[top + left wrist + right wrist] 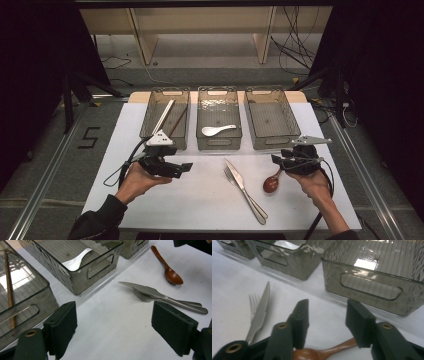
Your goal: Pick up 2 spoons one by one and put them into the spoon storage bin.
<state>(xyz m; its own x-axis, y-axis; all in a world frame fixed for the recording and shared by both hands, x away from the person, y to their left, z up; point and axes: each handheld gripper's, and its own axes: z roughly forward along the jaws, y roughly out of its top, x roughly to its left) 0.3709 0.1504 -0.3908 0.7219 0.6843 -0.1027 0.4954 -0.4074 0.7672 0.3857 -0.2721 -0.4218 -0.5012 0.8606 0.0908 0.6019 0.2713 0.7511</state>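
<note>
1. I had a gripper in each hand over the white table (pixel 150 200). My left gripper (pixel 186 167) was spread wide, nothing between the pads, just hanging above bare tabletop near the front of the left bin (pixel 150 115).
2. My right gripper (pixel 276 160) was also apart, not clamped on anything. The wooden spoon (pixel 271 183) lay right under it; in the right gripper view its handle (pixel 337 346) ran across between the two jaws, low on the table. Couldn't tell if the pads were touching it.
3. Three smoky clear bins sat in a row at the back. The left bin held a brown chopstick (pixel 9 290) and a pale stick leaning along its side, though I couldn't make out what that one was.
4. The middle bin (pixel 219 142) had a white spoon (pixel 217 130) lying in it.
5. The right bin (pixel 260 140) looked bare inside.
6. Between my hands, a knife (pixel 235 172) and a fork (pixel 245 192) lay on the table, overlapping, the knife partly on top of the fork, handles pointing toward me.
7. The wooden spoon was just beside those two, on the right, bowl end toward me.
</note>
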